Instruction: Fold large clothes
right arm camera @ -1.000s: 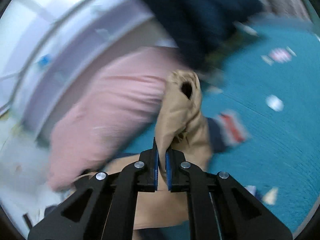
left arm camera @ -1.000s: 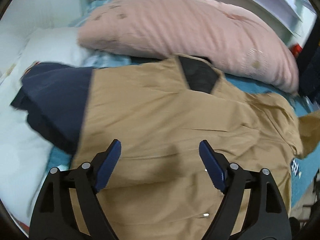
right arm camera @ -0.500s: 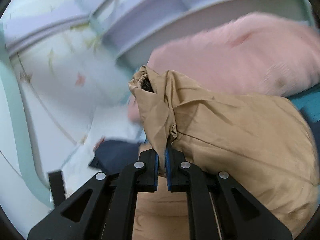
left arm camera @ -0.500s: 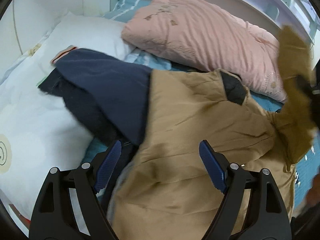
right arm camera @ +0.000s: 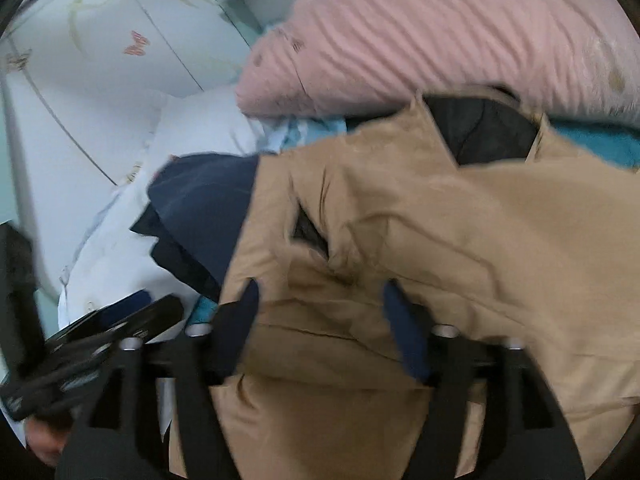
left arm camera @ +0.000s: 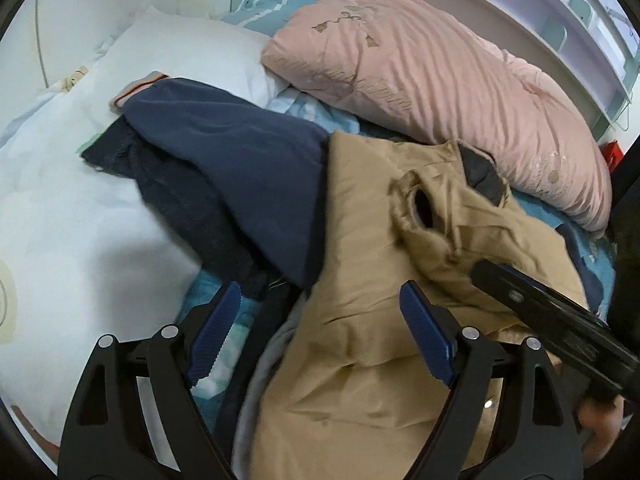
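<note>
With both grippers, left (left arm camera: 316,330) and right (right arm camera: 320,320), gaping empty, you flatten the sleeve (left arm camera: 424,216) at centre right across the jacket (left arm camera: 360,360) before folding again

Right gripper (right arm camera: 324,320) at bottom of view, jaws wide apart, nothing between them, blurred. Tan jacket (right arm camera: 460,240) spread below, filling right and centre; sleeve cuff (right arm camera: 310,234) lying on jacket, dark opening showing. Dark collar lining (right arm camera: 480,132) at top. Navy garment (right arm camera: 200,208) just left, touching jacket. Pink quilt (right arm camera: 440,32) behind. White pillow (right arm camera: 192,128) left. Left gripper (right arm camera: 100,340) at lower left edge, blurred.
</note>
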Motion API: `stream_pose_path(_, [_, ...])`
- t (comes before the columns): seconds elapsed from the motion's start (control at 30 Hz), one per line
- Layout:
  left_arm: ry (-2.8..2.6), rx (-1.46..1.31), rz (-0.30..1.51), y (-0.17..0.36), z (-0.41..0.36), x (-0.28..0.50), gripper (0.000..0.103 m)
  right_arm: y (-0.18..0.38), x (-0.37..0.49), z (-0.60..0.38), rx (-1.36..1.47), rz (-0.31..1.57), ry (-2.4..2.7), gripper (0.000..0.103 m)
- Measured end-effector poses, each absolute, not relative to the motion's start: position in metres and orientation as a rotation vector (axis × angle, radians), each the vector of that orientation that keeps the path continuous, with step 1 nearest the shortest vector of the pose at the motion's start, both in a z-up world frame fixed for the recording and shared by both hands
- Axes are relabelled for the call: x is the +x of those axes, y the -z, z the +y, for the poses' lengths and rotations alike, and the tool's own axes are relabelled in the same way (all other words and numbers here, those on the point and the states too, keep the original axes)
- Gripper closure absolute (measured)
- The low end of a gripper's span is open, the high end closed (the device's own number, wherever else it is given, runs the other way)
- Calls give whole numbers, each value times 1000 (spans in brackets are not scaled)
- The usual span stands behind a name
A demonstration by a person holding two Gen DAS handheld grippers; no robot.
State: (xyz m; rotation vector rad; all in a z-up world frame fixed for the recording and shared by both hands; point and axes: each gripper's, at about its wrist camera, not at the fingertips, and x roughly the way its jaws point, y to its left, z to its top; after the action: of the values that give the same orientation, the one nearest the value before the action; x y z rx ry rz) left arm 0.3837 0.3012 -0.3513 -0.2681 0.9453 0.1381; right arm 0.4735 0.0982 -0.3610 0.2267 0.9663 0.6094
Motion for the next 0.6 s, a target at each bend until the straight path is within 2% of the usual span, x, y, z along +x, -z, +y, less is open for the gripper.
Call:
stream_pose_path(0.13, [-119, -275, 935, 344, 292, 395, 20, 338, 470, 69, 237, 905, -611, 35])
stream_pose_path(0.37, [-75, -157, 979, 353, 276, 446, 18, 345, 514, -46, 312, 909, -390, 35])
stream_pose_path(0.6, [-91, -137, 1020, 363, 285, 496, 18, 375, 571, -139, 347, 1056, -236, 35])
